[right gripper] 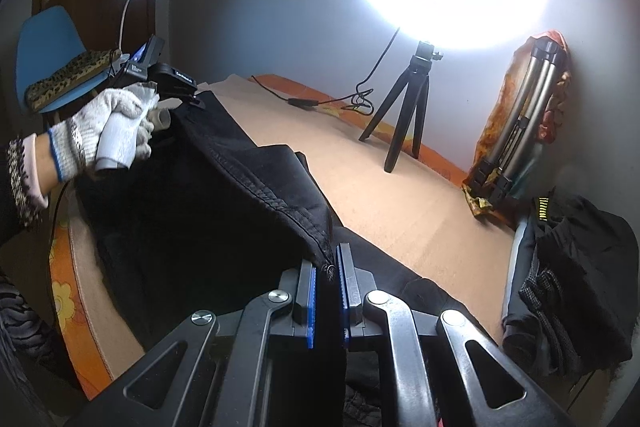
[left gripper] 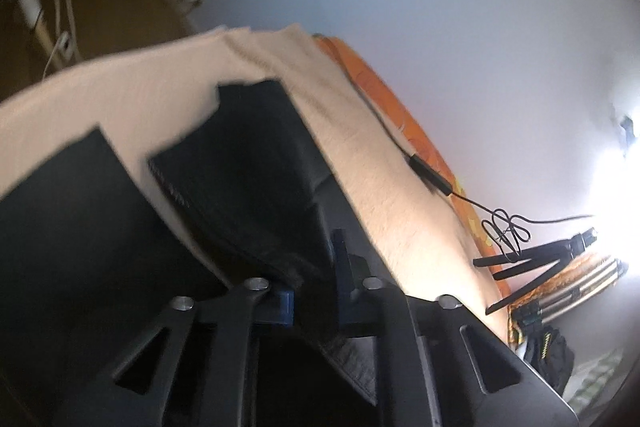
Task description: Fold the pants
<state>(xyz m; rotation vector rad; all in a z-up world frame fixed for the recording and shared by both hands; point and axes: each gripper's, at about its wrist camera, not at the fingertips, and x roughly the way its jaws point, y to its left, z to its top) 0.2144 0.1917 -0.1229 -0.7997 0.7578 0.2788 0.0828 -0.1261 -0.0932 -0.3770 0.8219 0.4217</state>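
Observation:
Black pants (right gripper: 208, 211) hang lifted above a beige-covered table (right gripper: 400, 195), stretched between both grippers. My right gripper (right gripper: 329, 267) is shut on the pants' stitched edge between its blue pads (right gripper: 311, 291). My left gripper (left gripper: 316, 267) is shut on the other end of the pants (left gripper: 256, 187); the view is blurred. In the right wrist view the left gripper (right gripper: 192, 99) is at the far left, held by a white-gloved hand (right gripper: 104, 131), with the cloth pinched at its tip.
A ring light on a small black tripod (right gripper: 404, 107) stands at the table's back with a cable (right gripper: 304, 103). A folded tripod (right gripper: 516, 131) leans on the wall. Dark clothes (right gripper: 576, 279) lie at the right. A blue chair (right gripper: 48, 47) stands far left.

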